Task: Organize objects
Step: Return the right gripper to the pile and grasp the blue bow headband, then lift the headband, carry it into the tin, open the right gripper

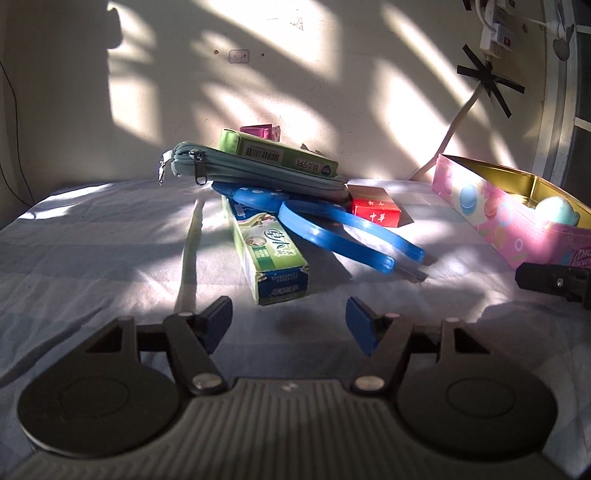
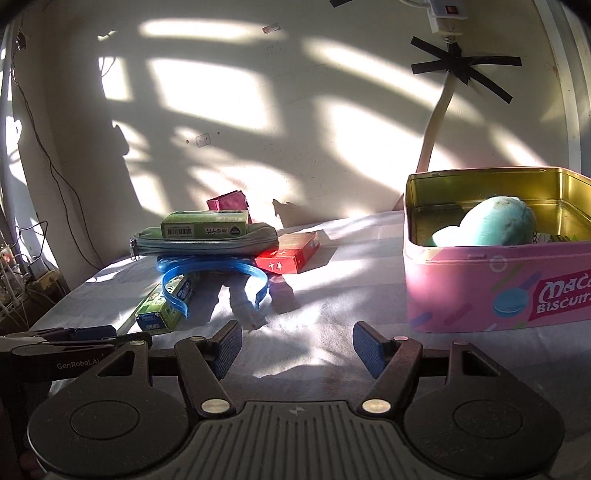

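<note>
A pile lies on the cloth-covered table: a green toothpaste box (image 1: 267, 253) (image 2: 162, 308), a blue headband (image 1: 343, 230) (image 2: 212, 271), a grey zip pouch (image 1: 258, 171) (image 2: 203, 240), a small green box (image 1: 277, 151) (image 2: 205, 224) on the pouch, a magenta box (image 1: 260, 131) (image 2: 229, 201) behind, and a red box (image 1: 375, 206) (image 2: 288, 253). A pink biscuit tin (image 1: 509, 221) (image 2: 491, 280) at the right holds a teal plush (image 2: 495, 221). My left gripper (image 1: 288, 325) is open and empty just before the toothpaste box. My right gripper (image 2: 297, 349) is open and empty, left of the tin.
A wall (image 1: 295, 74) stands close behind the table, with a taped cable (image 2: 436, 122) and a power strip (image 1: 495, 33). Cables (image 2: 33, 288) hang off the table's left edge. The right gripper's tip (image 1: 554, 282) shows at the left view's right edge.
</note>
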`<state>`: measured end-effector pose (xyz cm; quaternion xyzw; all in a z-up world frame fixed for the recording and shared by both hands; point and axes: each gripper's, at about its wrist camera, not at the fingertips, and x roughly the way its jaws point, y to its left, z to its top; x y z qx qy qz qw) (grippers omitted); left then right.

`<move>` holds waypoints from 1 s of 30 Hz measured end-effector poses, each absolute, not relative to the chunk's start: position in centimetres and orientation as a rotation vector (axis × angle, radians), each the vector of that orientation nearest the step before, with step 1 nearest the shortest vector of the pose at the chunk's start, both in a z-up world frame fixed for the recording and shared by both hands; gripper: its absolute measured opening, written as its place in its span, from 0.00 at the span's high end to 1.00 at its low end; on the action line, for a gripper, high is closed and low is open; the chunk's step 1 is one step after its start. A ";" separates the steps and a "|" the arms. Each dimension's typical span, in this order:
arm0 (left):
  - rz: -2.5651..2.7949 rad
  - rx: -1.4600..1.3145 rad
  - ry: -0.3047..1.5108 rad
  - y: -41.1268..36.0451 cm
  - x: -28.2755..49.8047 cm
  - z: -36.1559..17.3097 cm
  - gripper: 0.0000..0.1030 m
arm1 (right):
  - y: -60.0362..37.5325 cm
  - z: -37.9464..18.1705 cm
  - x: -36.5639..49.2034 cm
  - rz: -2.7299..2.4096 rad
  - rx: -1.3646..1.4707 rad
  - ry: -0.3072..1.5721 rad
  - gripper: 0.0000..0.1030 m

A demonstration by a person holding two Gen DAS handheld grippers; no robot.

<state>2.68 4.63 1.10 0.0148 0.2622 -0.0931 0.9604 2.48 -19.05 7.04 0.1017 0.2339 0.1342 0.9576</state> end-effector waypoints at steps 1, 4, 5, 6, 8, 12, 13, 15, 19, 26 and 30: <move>-0.167 0.018 0.530 5.3 2.8 1.0 0.32 | -18.4 7.2 3.1 0.287 0.198 0.481 0.40; -0.121 -0.041 0.534 6.8 3.2 0.5 0.32 | -16.6 7.8 4.9 0.341 0.179 0.485 0.42; -0.125 -0.065 0.535 7.2 3.3 0.5 0.32 | -16.0 8.0 5.6 0.356 0.166 0.480 0.43; -0.125 -0.094 0.522 7.7 3.2 0.5 0.32 | -15.4 8.2 6.4 0.366 0.151 0.475 0.43; -0.123 -0.110 0.507 7.9 3.1 0.5 0.32 | -14.3 8.2 8.1 0.358 0.101 0.473 0.46; -0.139 -0.093 0.462 7.4 2.5 0.6 0.32 | -13.4 6.8 12.6 0.294 0.043 0.531 0.60; -0.143 -0.082 0.453 7.3 2.3 0.6 0.32 | -13.4 6.4 13.4 0.284 0.039 0.552 0.63; -0.152 -0.059 0.439 6.9 2.2 0.6 0.32 | -13.3 5.4 15.2 0.277 0.048 0.612 0.70; -0.157 -0.057 0.434 7.0 2.3 0.6 0.32 | -12.5 5.4 15.3 0.303 0.020 0.628 0.97; -0.155 -0.121 0.447 8.0 2.6 0.5 0.32 | -12.3 5.7 10.3 0.279 -0.042 0.601 0.98; -0.155 -0.144 0.450 8.3 2.6 0.5 0.32 | -14.5 6.0 6.2 0.282 -0.017 0.604 1.00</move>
